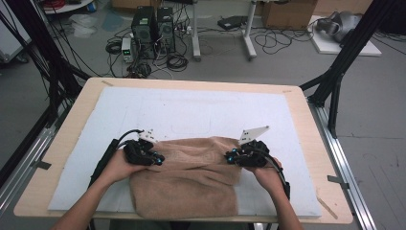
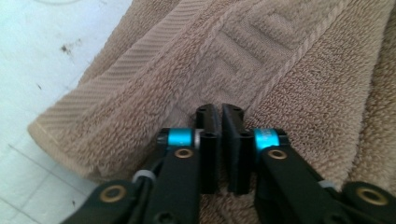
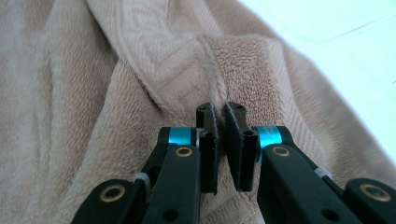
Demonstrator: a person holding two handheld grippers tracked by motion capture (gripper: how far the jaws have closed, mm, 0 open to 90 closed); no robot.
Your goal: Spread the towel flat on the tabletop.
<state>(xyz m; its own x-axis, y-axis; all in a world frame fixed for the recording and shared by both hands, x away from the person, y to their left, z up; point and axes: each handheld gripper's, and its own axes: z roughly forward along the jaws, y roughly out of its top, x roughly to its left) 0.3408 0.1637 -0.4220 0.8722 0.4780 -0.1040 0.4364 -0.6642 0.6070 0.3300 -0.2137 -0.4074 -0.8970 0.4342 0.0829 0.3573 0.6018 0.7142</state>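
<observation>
brown terry towel (image 1: 191,177) lies folded on the white mat (image 1: 191,110) at the near edge of the counter (image 1: 306,124), its far edge bunched between the two hands. left gripper (image 1: 158,158) sits at the towel's far-left corner, fingers (image 2: 208,140) pinched together; in the left gripper view a thin bit of pile looks caught between them, but the grip looks shallow. right gripper (image 1: 231,156) is at the far-right corner, fingers (image 3: 208,140) narrow and clamped on a raised fold by the woven border. my read: the step is a two-corner pinch for the next fold. to do it well, confirm the left bite takes every layer, lift both corners evenly, keep the edge taut between the hands, and carry it level so the layers underneath don't drag.
</observation>
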